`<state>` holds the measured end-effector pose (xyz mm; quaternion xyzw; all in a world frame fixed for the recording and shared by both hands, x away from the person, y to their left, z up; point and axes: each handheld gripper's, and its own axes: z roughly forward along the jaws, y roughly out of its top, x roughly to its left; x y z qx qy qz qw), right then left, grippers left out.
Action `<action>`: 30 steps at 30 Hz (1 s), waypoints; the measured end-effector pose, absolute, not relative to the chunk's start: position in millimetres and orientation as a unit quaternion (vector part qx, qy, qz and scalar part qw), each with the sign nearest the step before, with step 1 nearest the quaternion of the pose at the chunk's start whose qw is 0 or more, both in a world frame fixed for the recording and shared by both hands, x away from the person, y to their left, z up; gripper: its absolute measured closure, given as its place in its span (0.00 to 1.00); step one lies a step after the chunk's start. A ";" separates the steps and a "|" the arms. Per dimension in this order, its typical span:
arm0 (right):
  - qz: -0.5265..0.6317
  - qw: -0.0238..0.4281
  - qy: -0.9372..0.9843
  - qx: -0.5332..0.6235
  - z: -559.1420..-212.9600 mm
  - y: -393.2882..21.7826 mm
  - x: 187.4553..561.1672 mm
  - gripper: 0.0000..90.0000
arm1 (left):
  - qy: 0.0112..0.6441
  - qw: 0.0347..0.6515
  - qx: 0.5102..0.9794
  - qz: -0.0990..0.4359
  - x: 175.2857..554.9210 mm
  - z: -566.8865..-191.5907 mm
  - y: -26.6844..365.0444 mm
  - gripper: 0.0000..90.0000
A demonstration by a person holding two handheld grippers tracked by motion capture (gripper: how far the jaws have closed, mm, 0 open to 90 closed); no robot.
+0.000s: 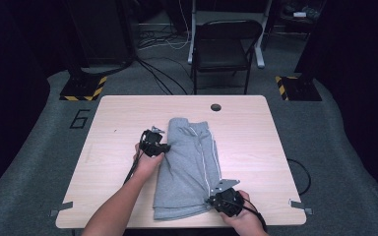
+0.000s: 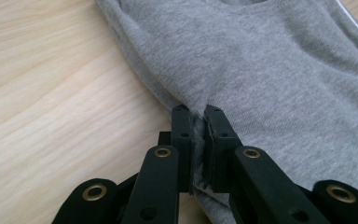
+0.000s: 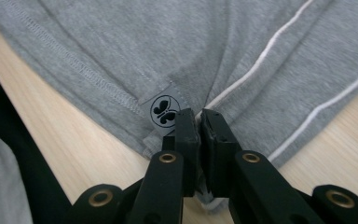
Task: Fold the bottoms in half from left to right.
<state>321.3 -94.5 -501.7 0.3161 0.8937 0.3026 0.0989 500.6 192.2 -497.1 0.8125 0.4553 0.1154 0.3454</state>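
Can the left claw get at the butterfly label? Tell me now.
Probably not as things stand: the left claw is shut on the grey shorts at their far-left edge, and the butterfly label lies beside the right claw.

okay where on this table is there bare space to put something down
Bare wood lies between the grey shorts and the table's right edge, along the far edge by the round hole, and at the near left corner. The middle is crowded.

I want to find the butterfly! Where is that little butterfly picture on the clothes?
Look at the light wooden table, then the folded grey cotton shorts with white side stripes on it. At their hem nearest the person, beside the black right gripper, sits a small grey tag with a black butterfly in a circle.
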 end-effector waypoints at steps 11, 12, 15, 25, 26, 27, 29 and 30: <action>0.315 0.109 0.897 0.290 -502.4 -68.1 319.3 0.94 | 0.460 0.345 0.809 0.120 497.7 -496.8 215.9 0.92; 0.321 0.114 0.894 0.290 -502.0 -68.9 318.6 0.94 | 0.457 0.348 0.810 0.122 497.0 -496.6 215.8 0.92; 0.325 0.115 0.890 0.297 -498.4 -74.4 318.1 0.94 | 0.456 0.355 0.806 0.131 494.3 -495.3 212.1 0.89; 0.350 0.126 0.877 0.303 -487.4 -82.8 317.1 0.95 | 0.453 0.370 0.801 0.126 485.7 -492.0 217.2 0.81; 0.354 0.127 0.875 0.304 -485.0 -84.0 316.4 0.95 | 0.454 0.372 0.800 0.125 485.2 -492.8 217.9 0.82; 0.358 0.132 0.873 0.304 -482.4 -85.4 316.1 0.95 | 0.453 0.369 0.802 0.126 485.1 -493.5 219.0 0.82; 0.367 0.137 0.867 0.308 -476.0 -88.5 314.6 0.95 | 0.453 0.366 0.804 0.124 484.8 -494.5 220.2 0.82; 0.373 0.139 0.864 0.310 -472.7 -90.3 313.8 0.95 | 0.454 0.367 0.803 0.123 484.5 -494.9 220.0 0.82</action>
